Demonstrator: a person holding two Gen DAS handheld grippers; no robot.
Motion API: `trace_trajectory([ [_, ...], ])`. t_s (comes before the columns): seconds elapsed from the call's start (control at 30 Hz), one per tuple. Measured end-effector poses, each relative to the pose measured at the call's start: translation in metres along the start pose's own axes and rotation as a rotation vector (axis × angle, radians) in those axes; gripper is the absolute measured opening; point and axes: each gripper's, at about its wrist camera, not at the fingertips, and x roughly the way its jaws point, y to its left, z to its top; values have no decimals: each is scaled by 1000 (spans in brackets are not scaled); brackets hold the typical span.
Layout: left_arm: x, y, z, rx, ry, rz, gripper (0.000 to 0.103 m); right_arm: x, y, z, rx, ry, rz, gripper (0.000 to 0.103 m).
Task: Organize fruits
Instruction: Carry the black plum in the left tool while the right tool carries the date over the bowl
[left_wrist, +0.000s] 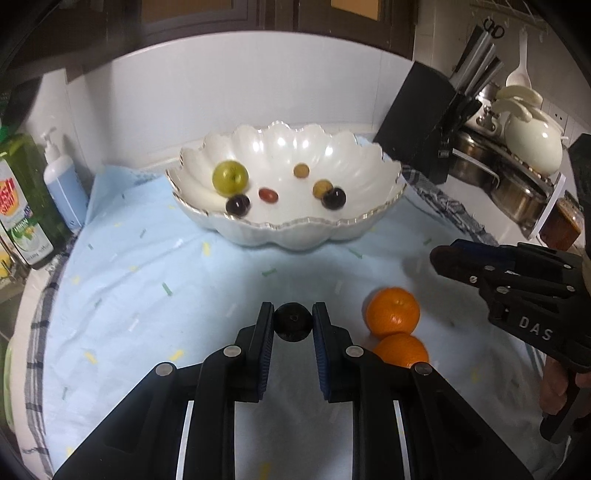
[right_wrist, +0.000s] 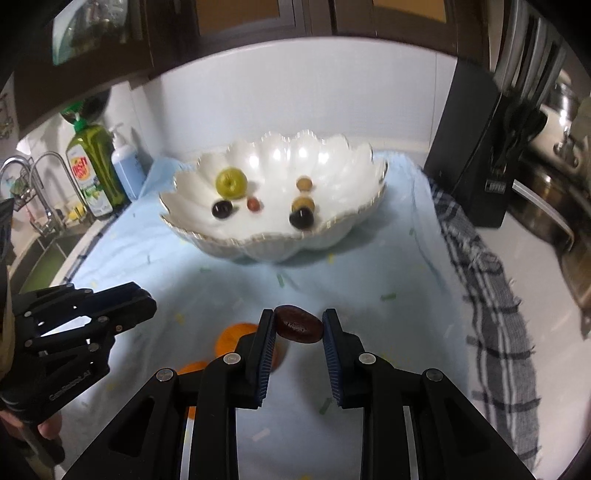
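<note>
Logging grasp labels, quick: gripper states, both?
Left gripper: shut on black fruit.
Right gripper: shut on brown fruit.

Oranges (left_wrist: 393, 312) before bowl (left_wrist: 284, 232), on cloth (left_wrist: 129, 295)

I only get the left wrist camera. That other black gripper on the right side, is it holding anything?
Observer: Yes, the right gripper is shut on a dark reddish-brown oval fruit.
Child: My left gripper has a black round fruit. Is yours at the bowl?
Observer: No, the white scalloped bowl lies ahead of it, with light blue cloth between.
Child: What's left of the green dish-soap bottle?
Observer: Curved silver taps over a sink.
</note>
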Motion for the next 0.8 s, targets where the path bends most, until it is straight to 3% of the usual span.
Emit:
trace_trajectory([
  [0.43,-36,6,43,19,-116,29,22,-36,14,41,-25,-147,34,27],
  [0.8,-36,15,79,27,-166,45,22,-25,15,75,-38,-184,41,27],
])
